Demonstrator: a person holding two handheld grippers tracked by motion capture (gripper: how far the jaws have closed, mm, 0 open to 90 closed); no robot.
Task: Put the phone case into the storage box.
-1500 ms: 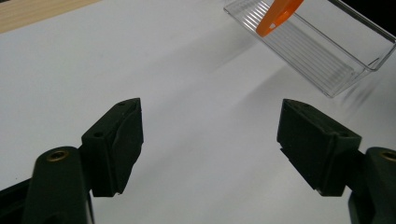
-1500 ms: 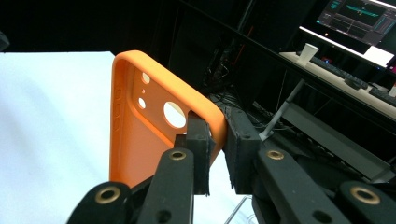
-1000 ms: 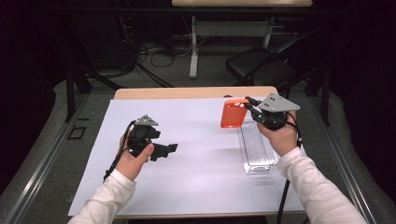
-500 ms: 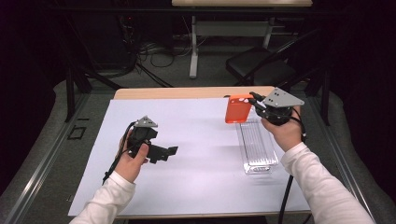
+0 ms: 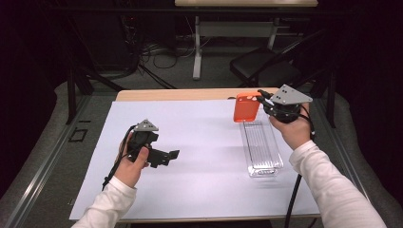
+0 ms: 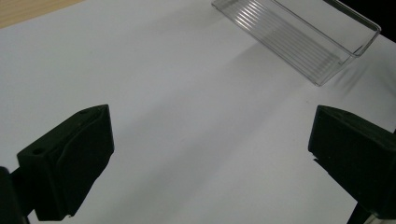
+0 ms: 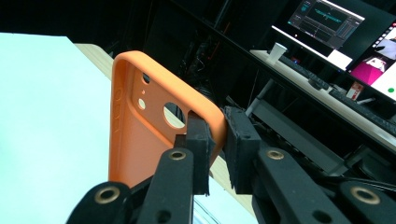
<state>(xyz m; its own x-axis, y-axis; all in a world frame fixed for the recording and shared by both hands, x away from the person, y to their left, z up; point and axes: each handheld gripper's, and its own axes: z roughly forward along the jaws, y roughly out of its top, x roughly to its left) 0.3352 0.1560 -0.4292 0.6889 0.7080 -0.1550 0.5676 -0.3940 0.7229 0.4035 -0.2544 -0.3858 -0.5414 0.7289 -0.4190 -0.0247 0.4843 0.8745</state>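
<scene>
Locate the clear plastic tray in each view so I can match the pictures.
High view: the clear plastic tray lies lengthwise on the white sheet, right of centre, below the orange phone case.
Left gripper view: upper right, slanting to the frame's right edge, beyond the open fingers.
Right gripper view: not in it.
Shared landmark: the white sheet.

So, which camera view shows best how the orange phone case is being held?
The right gripper view: the orange phone case fills it, with one edge pinched between the right gripper jaws. The high view shows the case small, hanging above the clear tray.
</scene>
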